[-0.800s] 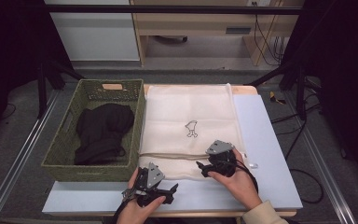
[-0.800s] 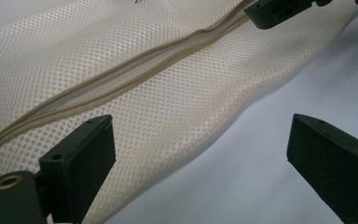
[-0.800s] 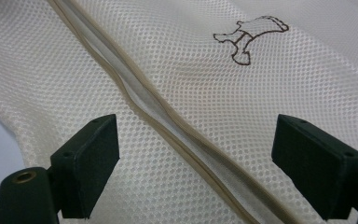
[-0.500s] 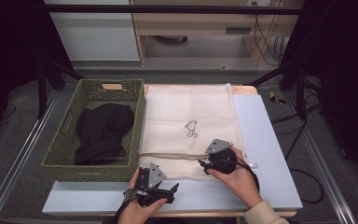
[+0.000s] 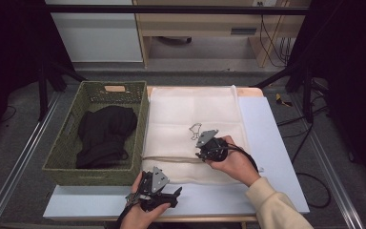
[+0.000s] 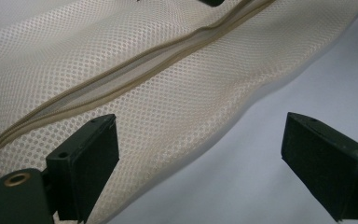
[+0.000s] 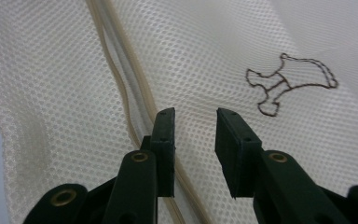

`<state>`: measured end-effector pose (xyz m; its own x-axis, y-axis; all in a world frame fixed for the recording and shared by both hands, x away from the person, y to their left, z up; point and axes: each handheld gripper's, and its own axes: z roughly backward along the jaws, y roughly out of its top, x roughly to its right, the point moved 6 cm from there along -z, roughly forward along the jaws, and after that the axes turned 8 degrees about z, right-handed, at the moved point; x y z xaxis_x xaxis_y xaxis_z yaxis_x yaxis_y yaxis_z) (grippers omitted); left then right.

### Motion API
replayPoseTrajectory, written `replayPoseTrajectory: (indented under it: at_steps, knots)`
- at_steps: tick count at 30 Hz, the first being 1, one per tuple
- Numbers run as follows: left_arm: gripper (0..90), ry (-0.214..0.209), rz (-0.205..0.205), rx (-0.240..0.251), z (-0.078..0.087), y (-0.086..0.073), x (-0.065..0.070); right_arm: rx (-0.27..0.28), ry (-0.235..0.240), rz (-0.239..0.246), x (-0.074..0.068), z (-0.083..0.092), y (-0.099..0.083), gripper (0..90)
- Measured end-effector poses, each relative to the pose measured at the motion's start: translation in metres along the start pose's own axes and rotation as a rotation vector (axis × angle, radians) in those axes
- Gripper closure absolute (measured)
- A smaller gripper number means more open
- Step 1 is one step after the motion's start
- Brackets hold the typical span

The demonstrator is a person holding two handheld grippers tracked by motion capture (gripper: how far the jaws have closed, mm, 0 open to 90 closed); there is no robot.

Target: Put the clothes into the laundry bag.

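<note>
1. One cream mesh laundry bag (image 5: 195, 129) lies flat on the counter (image 5: 271, 143), running from the far edge toward the near edge, just beside the basket. A tan zipper (image 5: 171, 159) crosses it near its near end, and a small dark outline drawing (image 5: 196, 130) sits around its middle.
2. The right tool (image 5: 201, 153) rests over the bag at the zipper line, held by the person's right hand (image 5: 236, 162). In the right gripper view its jaws stand a little apart, a narrow gap between them, above the mesh (image 7: 205, 56) with the zipper (image 7: 121, 88) running just beside the left jaw; nothing is clamped between them, and whether the tips touch the mesh cannot be told.
3. The left tool (image 5: 171, 194) is at the near edge of the counter, held by the left hand (image 5: 140, 214). In the left gripper view its jaws are spread wide, one over the bag's near edge (image 6: 168, 116), the other over bare counter (image 6: 284, 84); they hold nothing.
4. One green woven basket (image 5: 57, 164) stands at the left side of the counter, touching or almost touching the bag's left edge. Inside lies one heap of black fabric (image 5: 102, 136), toward the basket's right half.
5. There are two tools, one bag, one basket.
</note>
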<state>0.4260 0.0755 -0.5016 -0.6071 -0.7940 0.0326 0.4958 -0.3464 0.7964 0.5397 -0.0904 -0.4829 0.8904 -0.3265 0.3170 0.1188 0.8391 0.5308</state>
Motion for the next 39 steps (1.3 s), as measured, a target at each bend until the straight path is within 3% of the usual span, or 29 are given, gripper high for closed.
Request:
replayPoseTrajectory:
  at_steps: [4, 8, 18, 23, 26, 32, 39]
  knots:
    - [11.6, 0.0, 0.001, 0.002, 0.001, 0.0, 0.0, -0.019, 0.04, 0.037, -0.005, -0.011, 0.003, 73.8]
    - [11.7, 0.001, 0.0, 0.003, 0.001, 0.001, 0.0, -0.018, 0.077, 0.04, -0.009, -0.018, 0.005, 72.8]
    - [11.7, 0.005, 0.009, 0.011, 0.002, 0.001, -0.001, -0.043, 0.104, 0.051, -0.013, -0.027, 0.003, 68.1]
    - [11.6, 0.007, 0.012, 0.011, 0.002, 0.001, -0.001, -0.046, 0.095, 0.052, -0.012, -0.028, 0.003, 67.9]
    - [11.6, 0.006, 0.012, 0.01, 0.002, 0.001, -0.001, -0.048, 0.097, 0.049, -0.012, -0.029, 0.002, 71.5]
    - [11.6, 0.003, 0.014, 0.01, 0.002, 0.001, 0.001, -0.055, 0.102, 0.056, -0.011, -0.028, 0.001, 86.7]
    - [11.6, 0.002, 0.01, 0.009, 0.001, 0.001, 0.001, -0.034, 0.071, 0.052, 0.0, -0.016, 0.01, 89.5]
